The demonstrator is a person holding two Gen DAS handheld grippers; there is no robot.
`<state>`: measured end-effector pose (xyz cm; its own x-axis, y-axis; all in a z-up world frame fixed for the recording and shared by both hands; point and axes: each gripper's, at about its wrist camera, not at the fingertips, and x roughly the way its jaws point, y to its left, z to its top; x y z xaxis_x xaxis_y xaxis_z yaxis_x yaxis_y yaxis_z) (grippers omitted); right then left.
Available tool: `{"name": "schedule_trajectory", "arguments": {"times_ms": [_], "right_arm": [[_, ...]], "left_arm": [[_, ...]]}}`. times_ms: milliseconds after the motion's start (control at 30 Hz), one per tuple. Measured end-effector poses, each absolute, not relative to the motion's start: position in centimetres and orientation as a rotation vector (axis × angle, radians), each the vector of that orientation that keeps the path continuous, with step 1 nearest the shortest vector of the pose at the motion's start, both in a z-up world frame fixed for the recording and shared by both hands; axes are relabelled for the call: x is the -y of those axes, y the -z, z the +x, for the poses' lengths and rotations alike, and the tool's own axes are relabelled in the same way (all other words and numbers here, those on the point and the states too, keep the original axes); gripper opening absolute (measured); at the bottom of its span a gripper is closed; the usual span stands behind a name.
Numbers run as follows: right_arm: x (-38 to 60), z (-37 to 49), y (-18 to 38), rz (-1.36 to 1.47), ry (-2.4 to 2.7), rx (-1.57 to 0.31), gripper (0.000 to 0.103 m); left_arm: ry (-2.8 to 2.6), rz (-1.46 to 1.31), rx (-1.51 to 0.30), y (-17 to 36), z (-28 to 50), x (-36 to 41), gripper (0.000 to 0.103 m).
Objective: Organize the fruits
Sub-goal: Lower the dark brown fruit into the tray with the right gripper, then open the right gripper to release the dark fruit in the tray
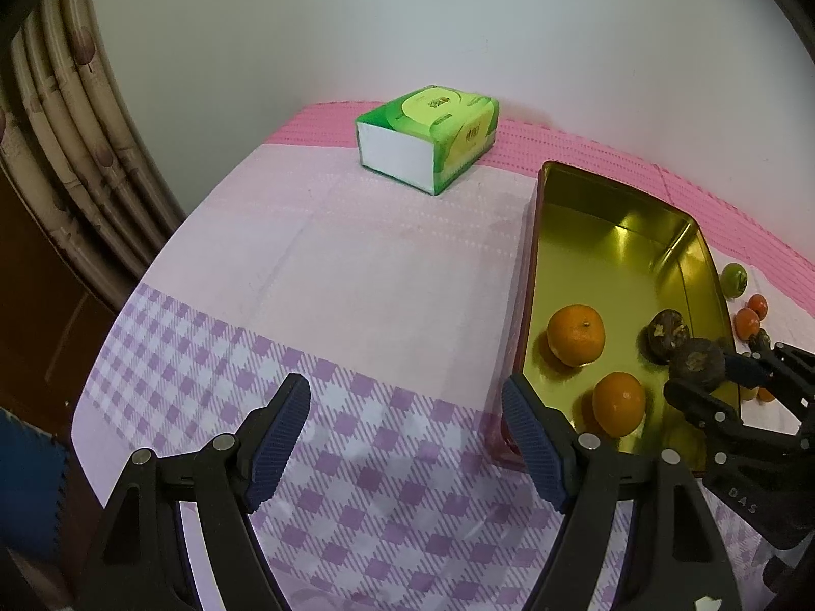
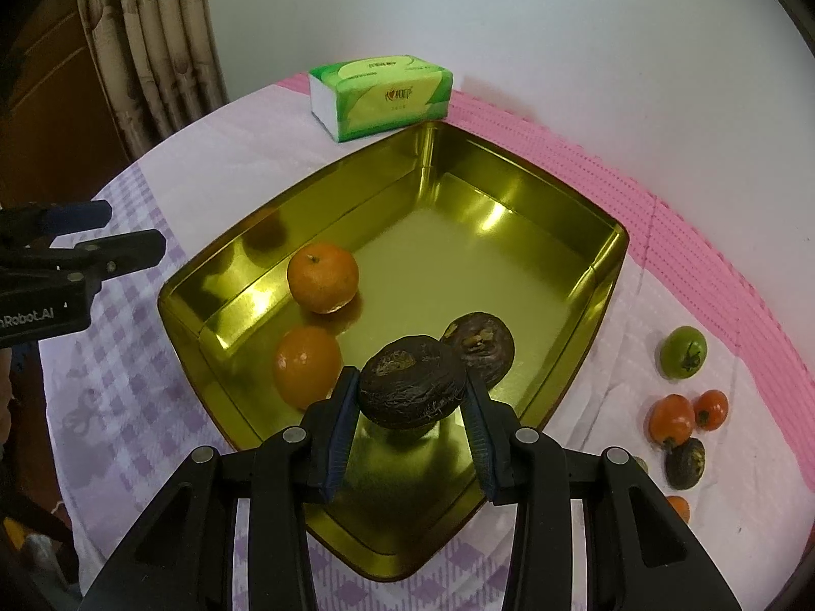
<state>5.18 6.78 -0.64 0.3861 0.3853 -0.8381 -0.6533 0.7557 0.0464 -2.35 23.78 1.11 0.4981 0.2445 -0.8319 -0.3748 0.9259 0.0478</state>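
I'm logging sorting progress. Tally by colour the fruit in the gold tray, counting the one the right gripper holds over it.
Orange mandarins: 2
Dark brown fruits: 2, one of them held in the right gripper
Total: 4

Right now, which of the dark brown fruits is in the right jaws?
The front dark fruit, clamped over the gold tin. The second dark fruit rests on the tin floor behind it; the third dark fruit lies outside on the tablecloth by the tomatoes.
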Motion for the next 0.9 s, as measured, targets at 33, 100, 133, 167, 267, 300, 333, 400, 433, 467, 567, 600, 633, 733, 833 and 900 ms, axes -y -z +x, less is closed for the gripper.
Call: {"name": "schedule_trajectory", "arguments": {"times_ms": [33,100,133,167,267,300,333,400,433,467,567,600,633,733,833,900], "right_arm": [[-6.8,5.2,0.7,-0.316,-0.675,-0.97,0.041],[-7.0,5.2,0.9,-0.319,-0.675,-0.972,0.041],[-7.0,5.3,1.0,-0.321,-0.676,-0.975,0.041],[-7.1,5.3,1.0,-0.322,-0.675,-0.975,0.041],[-7.2,5.3,1.2,-0.321,-0.673,-0.98,0.041],[-7.2,5.3,1.3,-0.32,-0.674,-0.981,0.041],[-7.3,5.3,1.3,-0.32,-0.673,-0.983,0.041],[-7.3,5.3,1.5,-0.322,-0.672,-0.985,0.041],[-7.4,5.3,1.6,-0.32,-0.672,-0.988,0.041],[-7.4,5.3,1.6,-0.319,-0.673,-0.99,0.041],[-7.4,5.3,1.8,-0.319,-0.673,-0.99,0.041],[-7.5,5.4,1.8,-0.318,-0.675,-0.992,0.041],[-7.5,5.4,1.9,-0.318,-0.676,-0.993,0.041],[-7.5,5.4,1.9,-0.311,-0.679,-0.996,0.042],[-7.4,5.3,1.6,-0.299,-0.681,-0.989,0.043],[-7.3,5.2,1.2,-0.29,-0.68,-0.982,0.044]], "left_arm": [[-0.377,-0.151,-0.985,-1.1,-2.3,-23.8,0.075],[-0.371,-0.166,-0.992,-0.9,-2.3,-24.0,0.075],[-0.372,-0.17,-0.994,-0.9,-2.3,-24.0,0.075],[-0.372,-0.17,-0.994,-0.9,-2.3,-24.1,0.075],[-0.37,-0.166,-0.996,-0.8,-2.2,-24.0,0.075],[-0.366,-0.166,-0.997,-0.8,-2.2,-23.9,0.075],[-0.365,-0.165,-0.998,-0.8,-2.2,-23.9,0.075],[-0.364,-0.162,-0.999,-0.7,-2.2,-23.8,0.075],[-0.361,-0.16,-1.0,-0.7,-2.2,-23.7,0.075],[-0.359,-0.159,-1.001,-0.7,-2.2,-23.6,0.075],[-0.356,-0.155,-1.001,-0.7,-2.2,-23.4,0.075],[-0.356,-0.156,-1.002,-0.6,-2.2,-23.4,0.075],[-0.356,-0.157,-1.003,-0.6,-2.2,-23.4,0.075],[-0.357,-0.158,-1.007,-0.5,-2.2,-23.3,0.075],[-0.355,-0.157,-1.009,-0.4,-2.2,-23.3,0.075],[-0.355,-0.156,-1.011,-0.4,-2.2,-23.2,0.075]]}}
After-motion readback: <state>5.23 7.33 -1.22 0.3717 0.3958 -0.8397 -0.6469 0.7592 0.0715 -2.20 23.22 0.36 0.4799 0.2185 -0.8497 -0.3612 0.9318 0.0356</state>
